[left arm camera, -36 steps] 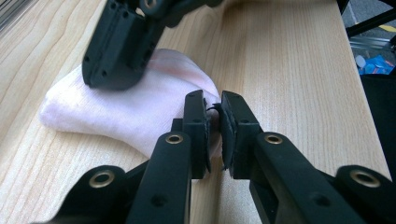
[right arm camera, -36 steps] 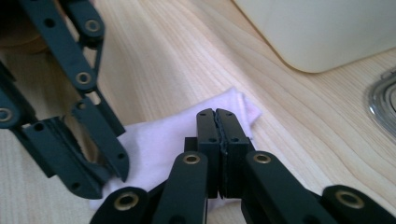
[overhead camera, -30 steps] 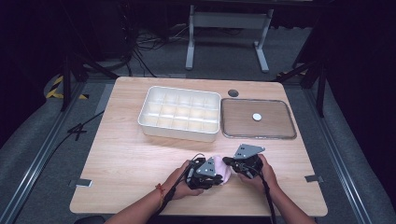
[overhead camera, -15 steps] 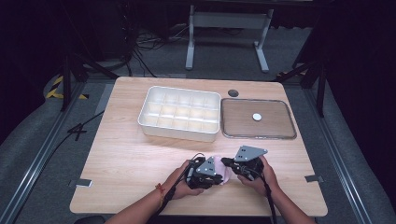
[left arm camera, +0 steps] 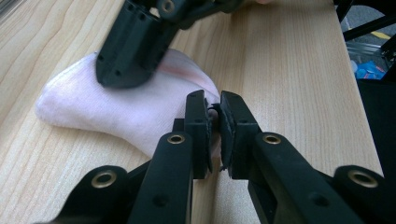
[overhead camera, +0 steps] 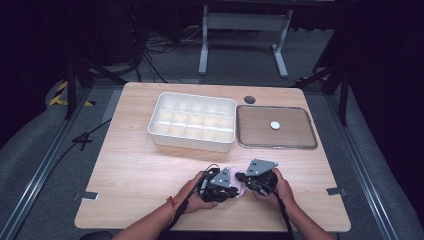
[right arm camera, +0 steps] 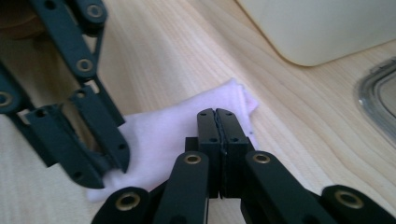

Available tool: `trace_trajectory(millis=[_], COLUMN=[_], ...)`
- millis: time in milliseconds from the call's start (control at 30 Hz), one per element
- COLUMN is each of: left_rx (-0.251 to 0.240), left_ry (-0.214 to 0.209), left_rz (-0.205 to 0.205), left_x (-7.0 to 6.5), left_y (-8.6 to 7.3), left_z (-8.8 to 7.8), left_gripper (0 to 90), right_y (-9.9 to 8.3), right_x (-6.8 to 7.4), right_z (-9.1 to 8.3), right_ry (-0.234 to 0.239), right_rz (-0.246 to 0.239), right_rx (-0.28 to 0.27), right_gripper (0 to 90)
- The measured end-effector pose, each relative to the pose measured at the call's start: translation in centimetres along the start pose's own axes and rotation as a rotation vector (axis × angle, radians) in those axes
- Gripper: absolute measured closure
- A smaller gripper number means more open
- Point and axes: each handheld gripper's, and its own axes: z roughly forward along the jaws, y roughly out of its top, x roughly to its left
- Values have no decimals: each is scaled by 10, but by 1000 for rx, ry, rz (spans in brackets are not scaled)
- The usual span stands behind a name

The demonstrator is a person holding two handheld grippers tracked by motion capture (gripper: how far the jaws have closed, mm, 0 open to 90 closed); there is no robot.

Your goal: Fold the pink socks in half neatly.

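From above, both hands meet over a pale pink sock point(overhead camera: 239, 186) at the table's point(overhead camera: 140, 170) near edge; the left gripper point(left arm camera: 214, 122) pinches its edge, the right gripper point(right arm camera: 217, 122) is clamped over the cloth, seemingly mid-fold, so next comes drawing one edge across.

Near edge of the light wooden table point(overhead camera: 135, 170): left gripper point(overhead camera: 223, 186) and right gripper point(overhead camera: 248, 181) meeting over a small pale pink cloth point(overhead camera: 239, 187). Farther off, a white plastic compartment tray point(overhead camera: 192, 121); right of it, a clear rectangular lid point(overhead camera: 276, 127).
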Motion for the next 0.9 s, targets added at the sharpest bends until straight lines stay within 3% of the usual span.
trace_trajectory(millis=[133,300,633,767,800,900], left_rx=[0,-11,2,2,3,-1], left_ry=[-4,-10,5,5,3,13], left_rz=[-2,-22,-3,-3,-3,-2], left_x=[0,1,-1,0,0,0], left_y=[0,-1,1,1,1,1], left_z=[0,0,0,1,1,1], left_gripper=[822,823,823,822,821,813], right_y=[-1,-3,-6,-8,-11,-9], right_x=[-6,-9,-17,-21,-24,-27], right_z=[-1,0,0,1,1,-5], right_ry=[-26,-19,-44,-69,-53,-50], right_rz=[16,38,69,67,89,93], right_rx=[0,-6,1,32,26,-4], right_gripper=[900,900,900,900,900,900])
